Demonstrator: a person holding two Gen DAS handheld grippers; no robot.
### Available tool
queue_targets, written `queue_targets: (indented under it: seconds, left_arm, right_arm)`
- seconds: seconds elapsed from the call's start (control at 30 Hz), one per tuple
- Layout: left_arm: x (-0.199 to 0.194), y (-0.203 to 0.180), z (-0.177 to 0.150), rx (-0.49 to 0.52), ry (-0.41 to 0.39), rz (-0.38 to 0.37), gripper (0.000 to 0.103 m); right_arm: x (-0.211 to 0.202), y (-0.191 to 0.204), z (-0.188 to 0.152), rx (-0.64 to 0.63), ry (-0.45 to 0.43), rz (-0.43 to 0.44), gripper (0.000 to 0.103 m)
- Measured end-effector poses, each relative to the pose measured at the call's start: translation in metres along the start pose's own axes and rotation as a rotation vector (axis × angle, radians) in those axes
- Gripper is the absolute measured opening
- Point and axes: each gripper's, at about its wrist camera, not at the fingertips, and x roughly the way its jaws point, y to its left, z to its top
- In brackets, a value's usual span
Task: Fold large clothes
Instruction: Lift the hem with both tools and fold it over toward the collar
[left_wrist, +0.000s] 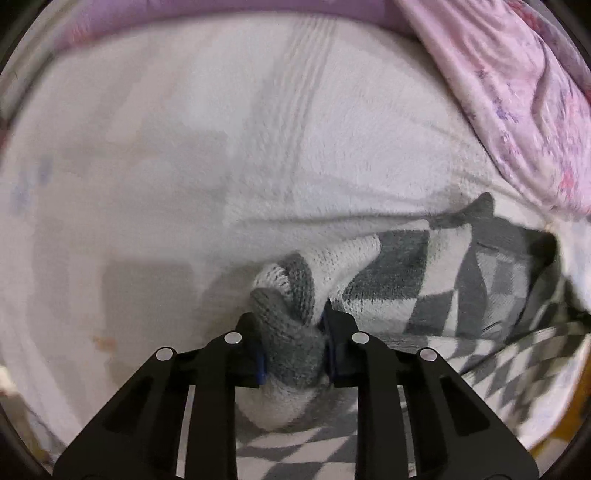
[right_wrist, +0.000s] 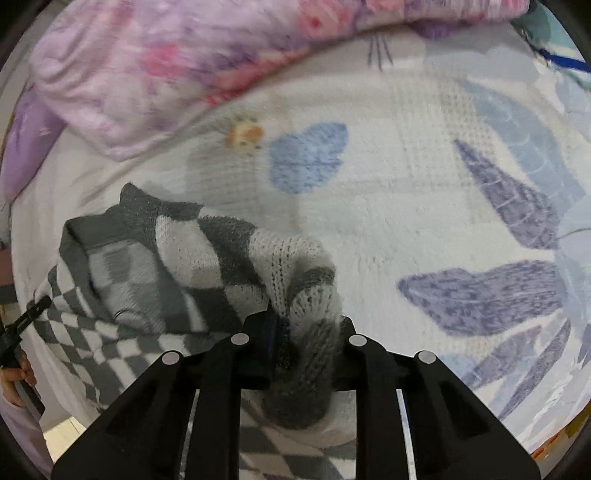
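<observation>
A grey and white checkered knit sweater (left_wrist: 424, 280) lies bunched over a white fleece blanket (left_wrist: 166, 177). My left gripper (left_wrist: 293, 332) is shut on a bunched grey and white edge of the sweater, which trails off to the right. In the right wrist view the same sweater (right_wrist: 159, 269) spreads to the left, and my right gripper (right_wrist: 306, 332) is shut on another bunched edge of it. Both held edges are lifted a little off the blanket.
A pink floral quilt (left_wrist: 517, 103) is heaped at the back right of the left wrist view and at the upper left of the right wrist view (right_wrist: 147, 66). The blanket has blue and purple leaf prints (right_wrist: 480, 295). A hand holding the other gripper (right_wrist: 18, 343) shows at the left edge.
</observation>
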Motion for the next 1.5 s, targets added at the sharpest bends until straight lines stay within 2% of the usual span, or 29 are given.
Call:
queue_targets:
  seconds: [0.03, 0.1, 0.23, 0.37, 0.63, 0.8, 0.93, 1.03, 1.17, 1.27, 1.43, 1.5]
  left_arm:
    - [-0.013, -0.01, -0.006, 0.049, -0.031, 0.039, 0.023]
    - [-0.03, -0.019, -0.017, 0.072, -0.067, 0.068, 0.023]
    - [-0.053, -0.022, -0.034, 0.051, -0.095, 0.075, 0.022]
    - [-0.075, -0.027, -0.056, 0.043, -0.124, 0.072, 0.022]
    - [-0.119, -0.023, -0.097, 0.055, -0.178, 0.091, 0.021]
    - [-0.148, -0.022, -0.136, 0.124, -0.215, 0.084, 0.021]
    - [-0.169, -0.012, -0.173, 0.147, -0.229, 0.065, 0.021]
    - [-0.181, -0.002, -0.198, 0.15, -0.232, 0.063, 0.021]
    - [-0.194, 0.02, -0.239, 0.067, -0.227, 0.045, 0.021]
    - [-0.196, 0.025, -0.277, 0.072, -0.212, 0.061, 0.021]
    - [-0.176, 0.031, -0.346, 0.015, -0.132, 0.057, 0.021]
    - [-0.156, 0.032, -0.379, -0.011, -0.072, 0.057, 0.021]
  right_arm:
    - [-0.005, -0.002, -0.007, 0.001, -0.005, 0.001, 0.017]
    - [-0.021, -0.004, -0.015, 0.027, -0.015, 0.026, 0.017]
    - [-0.048, -0.009, -0.024, 0.031, -0.055, 0.028, 0.017]
    - [-0.072, 0.003, -0.047, 0.031, -0.09, 0.03, 0.017]
    - [-0.117, 0.017, -0.111, 0.043, -0.161, 0.007, 0.017]
    - [-0.151, 0.028, -0.171, 0.041, -0.227, -0.005, 0.017]
    - [-0.163, 0.024, -0.219, 0.108, -0.241, 0.013, 0.017]
    - [-0.168, 0.017, -0.255, 0.165, -0.242, 0.021, 0.017]
    - [-0.176, 0.011, -0.299, 0.194, -0.241, 0.024, 0.017]
    - [-0.174, 0.003, -0.325, 0.204, -0.22, 0.015, 0.017]
    - [-0.137, -0.022, -0.368, 0.241, -0.148, 0.013, 0.018]
    - [-0.118, -0.031, -0.383, 0.247, -0.117, 0.012, 0.018]
